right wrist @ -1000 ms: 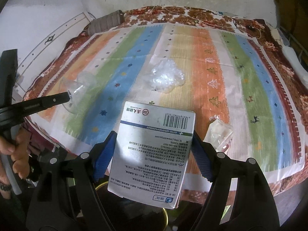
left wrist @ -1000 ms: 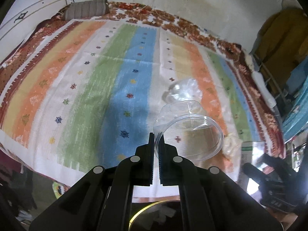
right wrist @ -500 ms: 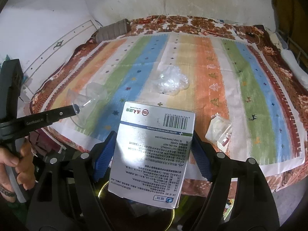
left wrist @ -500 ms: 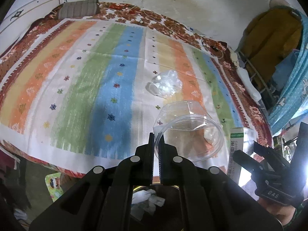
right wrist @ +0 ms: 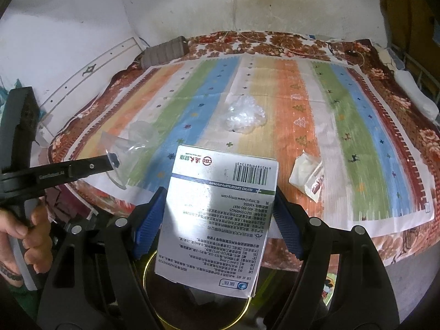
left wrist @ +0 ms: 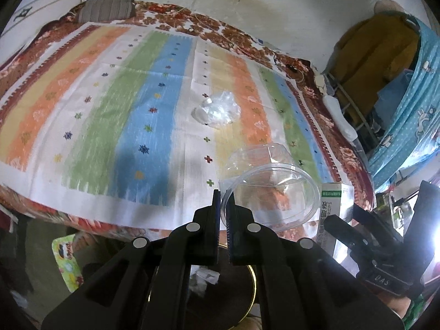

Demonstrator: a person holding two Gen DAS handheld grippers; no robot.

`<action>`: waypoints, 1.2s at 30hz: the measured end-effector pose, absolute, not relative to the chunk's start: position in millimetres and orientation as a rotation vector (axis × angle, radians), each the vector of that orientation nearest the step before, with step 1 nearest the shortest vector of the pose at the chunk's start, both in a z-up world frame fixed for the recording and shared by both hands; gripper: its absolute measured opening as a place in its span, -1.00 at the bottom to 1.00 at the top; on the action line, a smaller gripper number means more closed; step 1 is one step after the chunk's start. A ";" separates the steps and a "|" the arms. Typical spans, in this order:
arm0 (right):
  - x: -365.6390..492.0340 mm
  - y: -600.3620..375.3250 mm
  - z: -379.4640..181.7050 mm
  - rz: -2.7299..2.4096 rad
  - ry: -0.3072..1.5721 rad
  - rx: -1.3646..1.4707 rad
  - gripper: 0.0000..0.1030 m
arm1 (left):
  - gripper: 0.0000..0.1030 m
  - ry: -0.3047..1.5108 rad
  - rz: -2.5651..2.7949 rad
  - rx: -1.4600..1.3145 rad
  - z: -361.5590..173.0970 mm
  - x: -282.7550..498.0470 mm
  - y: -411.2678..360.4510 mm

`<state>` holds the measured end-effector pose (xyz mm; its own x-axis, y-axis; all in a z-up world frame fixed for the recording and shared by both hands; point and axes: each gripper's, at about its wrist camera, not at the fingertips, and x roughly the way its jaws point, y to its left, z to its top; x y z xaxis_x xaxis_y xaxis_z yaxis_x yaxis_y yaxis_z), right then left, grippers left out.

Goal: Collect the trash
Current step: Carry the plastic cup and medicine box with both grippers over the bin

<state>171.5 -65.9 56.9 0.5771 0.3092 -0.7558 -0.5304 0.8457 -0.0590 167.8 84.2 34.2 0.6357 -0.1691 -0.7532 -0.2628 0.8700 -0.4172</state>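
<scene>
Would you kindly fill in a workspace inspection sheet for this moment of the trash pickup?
Surface: striped bed cover.
Job's things: crumpled clear plastic and torn white wrapper lie on it; bin below the bed edge.
Clutter: grey pillow at the far corner.
Grippers: left gripper shut on clear plastic cup; right gripper holds medicine box.
Cables: thin cord down the wall.
Surroundings: stained wall.

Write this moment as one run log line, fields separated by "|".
left gripper: shut on clear plastic cup | right gripper: shut on medicine box | bin: below | crumpled plastic bag, small wrapper: on bed
</scene>
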 end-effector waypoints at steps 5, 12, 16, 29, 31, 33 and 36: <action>157.1 -72.6 54.3 0.511 0.821 -0.298 0.37 | -0.94 0.882 0.053 -0.542 33.6 156.5 78.0; 139.9 -80.2 45.0 0.528 0.839 -0.293 0.37 | -0.94 0.887 0.029 -0.548 29.5 132.3 71.5; 128.7 -78.6 34.5 0.539 0.855 -0.305 0.37 | -0.94 0.920 0.026 -0.546 19.3 120.7 65.0; 109.0 -82.0 -11.7 0.528 0.970 -0.322 0.37 | -0.94 0.985 0.060 -0.548 -6.8 102.8 50.2; 109.3 -82.8 -17.8 0.519 0.991 -0.323 0.37 | -0.94 1.005 0.060 -0.560 -11.9 102.5 50.1; 110.0 -84.2 -25.8 0.512 1.024 -0.318 0.37 | -0.94 1.024 0.065 -0.574 -17.1 101.8 50.9; 110.2 -87.8 -36.5 0.495 1.067 -0.312 0.37 | -0.94 1.066 0.086 -0.580 -26.0 101.6 49.8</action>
